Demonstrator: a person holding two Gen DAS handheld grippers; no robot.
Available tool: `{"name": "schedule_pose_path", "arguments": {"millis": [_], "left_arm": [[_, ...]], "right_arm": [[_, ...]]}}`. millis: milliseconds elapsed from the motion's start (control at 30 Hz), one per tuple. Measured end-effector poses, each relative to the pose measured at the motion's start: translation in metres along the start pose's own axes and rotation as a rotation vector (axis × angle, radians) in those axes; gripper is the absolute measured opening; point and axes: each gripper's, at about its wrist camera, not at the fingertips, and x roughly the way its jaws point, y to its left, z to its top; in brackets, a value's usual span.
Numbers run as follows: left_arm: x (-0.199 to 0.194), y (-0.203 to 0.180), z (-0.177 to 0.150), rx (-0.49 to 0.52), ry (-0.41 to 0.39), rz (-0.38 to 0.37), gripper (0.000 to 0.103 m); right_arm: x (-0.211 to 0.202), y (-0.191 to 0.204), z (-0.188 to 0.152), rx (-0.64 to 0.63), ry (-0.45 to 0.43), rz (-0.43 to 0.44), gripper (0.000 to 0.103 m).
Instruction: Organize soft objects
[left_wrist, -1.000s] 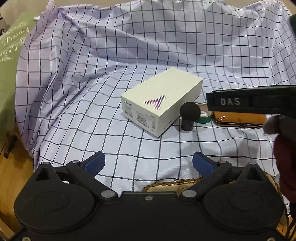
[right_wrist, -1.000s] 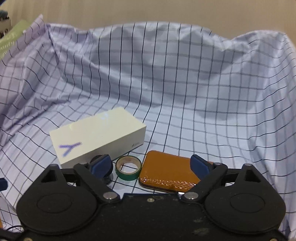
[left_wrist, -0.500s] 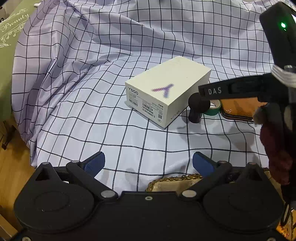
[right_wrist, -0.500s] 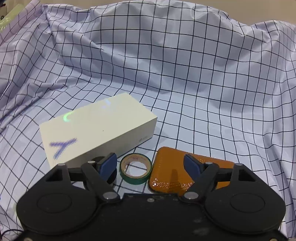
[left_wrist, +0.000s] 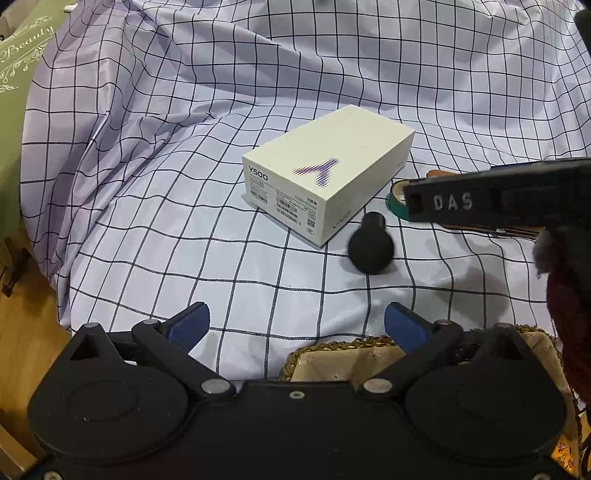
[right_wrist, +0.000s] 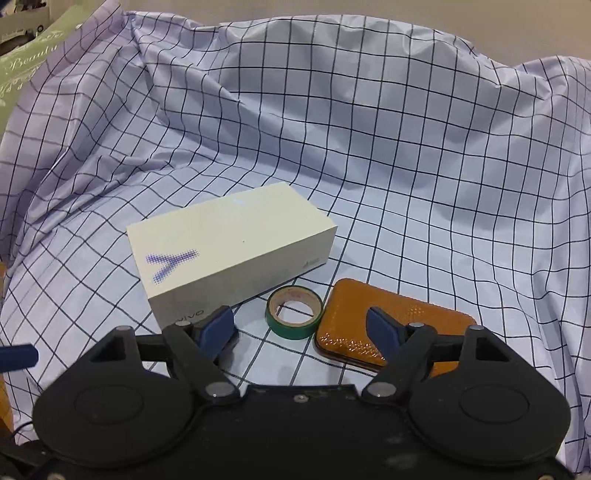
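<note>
A white phone box (left_wrist: 328, 173) (right_wrist: 232, 254) lies on the checked cloth (left_wrist: 184, 206). A black ball-headed piece (left_wrist: 370, 247) lies beside the box's near corner. A green tape roll (right_wrist: 294, 313) and an orange wallet (right_wrist: 391, 325) lie to the box's right. My left gripper (left_wrist: 295, 325) is open and empty, above the cloth's near edge. My right gripper (right_wrist: 301, 328) is open and empty, low over the tape roll, one fingertip over the wallet. Its body (left_wrist: 498, 199) crosses the left wrist view.
A woven basket (left_wrist: 351, 358) sits under my left gripper at the near edge. A green printed bag (left_wrist: 18, 74) stands at the far left. Wooden floor (left_wrist: 26, 325) shows left of the cloth. The cloth rises in folds at the back.
My right gripper has moved forward and down toward the tape roll and wallet, and its jaws have narrowed slightly. The left wrist view has shifted closer; the black ball piece now lies tipped toward me.
</note>
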Motion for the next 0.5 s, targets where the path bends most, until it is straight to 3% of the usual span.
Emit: {"name": "schedule_pose_path", "arguments": {"millis": [67,333,433,500], "left_arm": [[0.0,0.0,0.0,-0.001,-0.001,-0.001,0.099],[0.001,0.003,0.001,-0.019,0.009,-0.018,0.099],[0.002,0.003,0.001,-0.023,0.012,-0.027,0.099],[0.002,0.004,0.001,-0.026,0.015,-0.031,0.099]], "right_arm": [[0.003,-0.005,0.002,0.014,0.011,0.014,0.066],[0.03,-0.007,0.007,-0.066,0.042,0.096,0.06],[0.039,-0.006,0.011,-0.112,0.038,0.13,0.05],[0.046,-0.006,0.014,-0.131,0.052,0.144,0.05]]}}
